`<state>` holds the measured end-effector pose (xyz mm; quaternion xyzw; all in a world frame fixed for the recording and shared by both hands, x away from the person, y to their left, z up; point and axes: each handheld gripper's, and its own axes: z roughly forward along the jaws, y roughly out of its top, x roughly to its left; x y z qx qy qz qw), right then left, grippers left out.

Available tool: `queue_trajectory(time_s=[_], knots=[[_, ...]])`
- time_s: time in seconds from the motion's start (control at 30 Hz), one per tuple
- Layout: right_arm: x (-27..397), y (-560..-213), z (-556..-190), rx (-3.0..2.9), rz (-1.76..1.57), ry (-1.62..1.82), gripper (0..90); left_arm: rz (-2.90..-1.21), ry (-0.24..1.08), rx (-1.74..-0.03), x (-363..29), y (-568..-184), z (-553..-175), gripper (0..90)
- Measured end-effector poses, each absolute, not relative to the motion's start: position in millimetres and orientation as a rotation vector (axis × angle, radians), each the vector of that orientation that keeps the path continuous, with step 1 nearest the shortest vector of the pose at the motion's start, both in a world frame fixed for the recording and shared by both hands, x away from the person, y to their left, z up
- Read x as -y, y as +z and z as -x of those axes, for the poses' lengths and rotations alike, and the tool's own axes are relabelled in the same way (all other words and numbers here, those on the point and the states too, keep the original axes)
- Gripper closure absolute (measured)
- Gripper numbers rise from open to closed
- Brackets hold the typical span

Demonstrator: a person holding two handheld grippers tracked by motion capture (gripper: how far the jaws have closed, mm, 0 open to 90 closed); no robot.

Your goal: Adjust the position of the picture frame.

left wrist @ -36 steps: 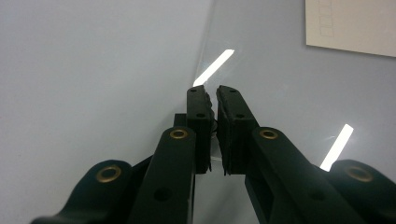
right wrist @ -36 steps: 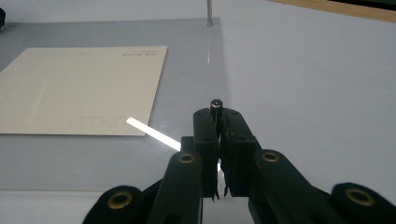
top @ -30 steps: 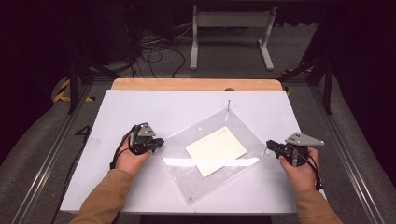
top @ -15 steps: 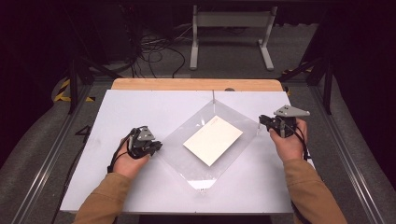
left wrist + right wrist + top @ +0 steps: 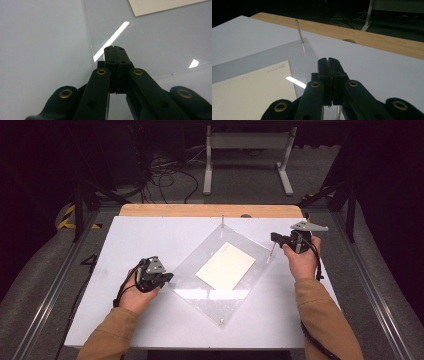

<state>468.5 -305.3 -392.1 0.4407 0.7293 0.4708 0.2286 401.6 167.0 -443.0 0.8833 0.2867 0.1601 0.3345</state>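
A clear plastic sheet (image 5: 220, 297) lies askew on the white table (image 5: 150, 237), with thin upright posts at its corners and a cream paper (image 5: 226, 265) under its middle. My left gripper (image 5: 169, 278) is shut with its tips at the sheet's left corner (image 5: 114, 47). Anything pinched there is hidden. My right gripper (image 5: 275, 238) is shut at the right corner, where a thin post (image 5: 271, 251) rises to its jaws. In the right gripper view the shut tips (image 5: 328, 59) point toward the far corner post (image 5: 299, 31), with the paper (image 5: 249, 92) to the left.
A wooden strip (image 5: 200, 210) borders the table's far edge. Beyond it are floor cables (image 5: 170, 175) and a white stand (image 5: 247, 155). Bare white table surrounds the sheet on all sides.
The right gripper moved away from the person toward the far side, and the sheet's right corner went with it. The sheet and paper swung counter-clockwise about the left corner. The left gripper stayed put.
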Motion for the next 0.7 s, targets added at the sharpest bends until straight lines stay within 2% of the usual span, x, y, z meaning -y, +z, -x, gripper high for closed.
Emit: queue_trajectory(time_s=[0.13,0.33,0.53,0.7], knots=[[307.2,-396.3,-449.5,-2.018,-1.195,1.365,83.2,-2.286,0.429,-0.788,-172.2,-444.3,-404.0,88.9],[317.6,-405.7,-416.7,-2.028,-1.162,1.423,77.8,-2.308,0.368,-0.808,-173.1,-442.7,-407.7,77.7],[340.7,-418.8,-390.0,-1.97,-1.208,1.479,75.6,-2.354,0.291,-0.83,-166.8,-444.7,-412.3,80.6],[356.0,-425.4,-380.6,-1.945,-1.272,1.498,71.8,-2.379,0.283,-0.787,-166.1,-443.5,-416.4,83.3]])
